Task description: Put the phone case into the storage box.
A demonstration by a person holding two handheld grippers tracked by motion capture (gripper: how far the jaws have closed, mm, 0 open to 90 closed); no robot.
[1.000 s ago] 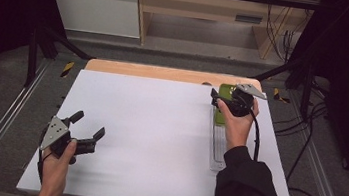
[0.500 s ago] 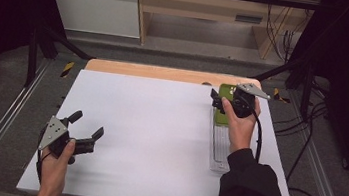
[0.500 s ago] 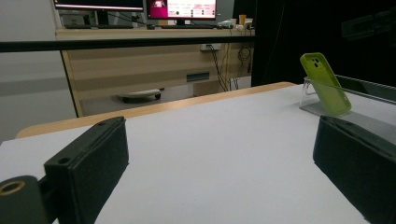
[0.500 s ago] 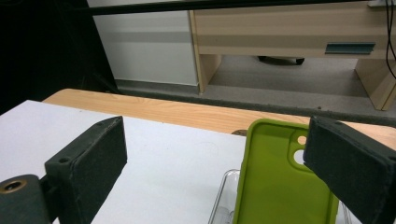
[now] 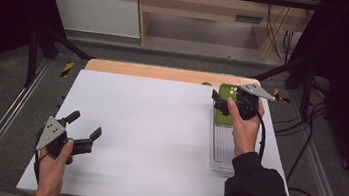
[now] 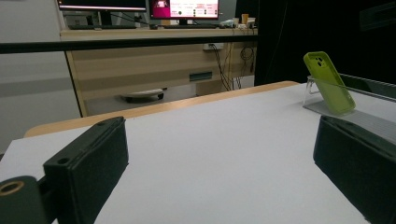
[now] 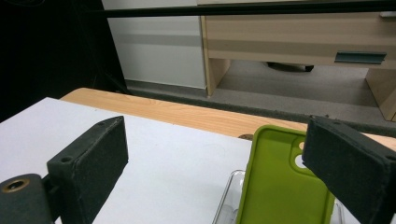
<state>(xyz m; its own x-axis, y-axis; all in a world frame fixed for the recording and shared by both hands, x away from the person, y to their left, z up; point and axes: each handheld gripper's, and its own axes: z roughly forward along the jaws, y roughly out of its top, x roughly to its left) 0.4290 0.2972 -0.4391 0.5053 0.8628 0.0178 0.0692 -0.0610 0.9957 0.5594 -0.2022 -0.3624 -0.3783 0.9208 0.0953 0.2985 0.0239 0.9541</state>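
White board covers most of my worktop (image 5: 157, 141), with a strip of bare wood along its far edge. On its right side lies a clear tray (image 5: 222, 149), and at the tray's far end a green phone case (image 5: 224, 104) leans tilted against a clear stand, its open inner side facing me. I hold my right gripper (image 5: 218, 102) right at that case, jaws wide apart, with the case rising just inside the right-hand one in the right gripper view (image 7: 285, 182); nothing is gripped yet. I judge this to be the approach to a grasp: next I need to centre the jaws across the case's edges and close gently, so the tilted case does not slide or tip off its stand. My left gripper (image 5: 84, 128) waits well apart near the front left, jaws also open and empty. Between the two nothing stands on the board.
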